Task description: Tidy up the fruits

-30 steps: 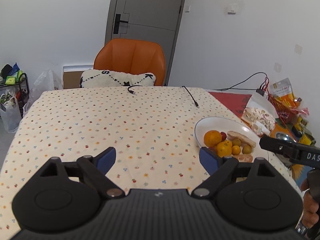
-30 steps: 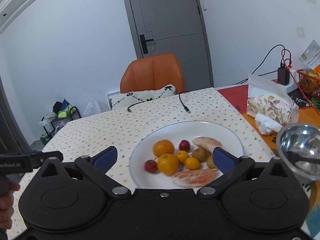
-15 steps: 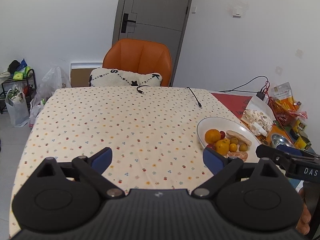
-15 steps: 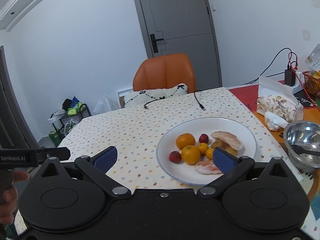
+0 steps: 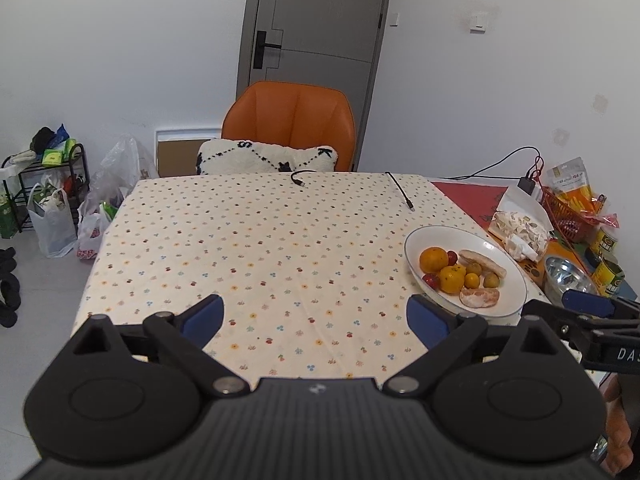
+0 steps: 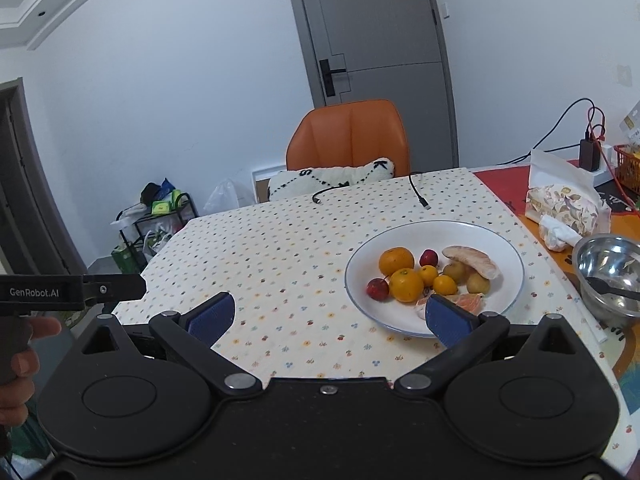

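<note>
A white plate (image 6: 504,240) on the dotted tablecloth holds two oranges (image 6: 396,262), small yellow and green-brown fruits, red fruits (image 6: 377,289) and peeled pomelo pieces (image 6: 472,261). The plate also shows in the left wrist view (image 5: 516,280), at the right. My right gripper (image 6: 327,318) is open and empty above the near table, its right pad by the plate's near rim. My left gripper (image 5: 314,316) is open and empty over the tablecloth, left of the plate.
A steel bowl (image 6: 608,276) with a spoon sits right of the plate, with a tissue pack (image 6: 560,204), cans (image 5: 608,276) and a red basket (image 5: 568,216) beyond. Two cables (image 5: 400,192) lie at the far table edge. An orange chair (image 5: 288,120) stands behind.
Both grippers have drawn back and risen, so more of the table shows. The plate now sits farther right in the right wrist view. The jaws stay open.
</note>
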Motion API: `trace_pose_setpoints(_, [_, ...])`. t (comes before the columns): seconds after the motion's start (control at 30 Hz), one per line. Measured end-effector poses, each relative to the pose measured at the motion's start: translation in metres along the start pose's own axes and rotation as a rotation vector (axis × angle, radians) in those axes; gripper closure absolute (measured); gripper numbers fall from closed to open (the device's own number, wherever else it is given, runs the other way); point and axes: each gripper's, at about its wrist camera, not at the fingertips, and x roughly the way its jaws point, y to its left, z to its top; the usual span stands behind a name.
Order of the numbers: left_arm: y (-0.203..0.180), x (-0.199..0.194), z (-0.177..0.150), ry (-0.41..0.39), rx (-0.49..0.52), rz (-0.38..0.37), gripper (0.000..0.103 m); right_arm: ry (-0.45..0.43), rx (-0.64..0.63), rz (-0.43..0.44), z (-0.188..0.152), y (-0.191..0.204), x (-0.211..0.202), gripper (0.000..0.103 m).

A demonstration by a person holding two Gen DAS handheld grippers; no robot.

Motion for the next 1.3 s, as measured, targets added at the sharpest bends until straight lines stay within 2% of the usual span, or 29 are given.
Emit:
trace_pose_setpoints(0.67, [0.011, -0.020, -0.019, 0.012, -0.017, 0.014, 0.006, 0.013, -0.006, 0.027, -0.012, 0.009, -0.033, 0.000])
trace_pose_setpoints(1.3, [0.012, -0.011, -0.027, 0.041, 0.000, 0.008, 0.006, 0.037, -0.006, 0.028, -0.019, 0.010, -0.026, 0.000])
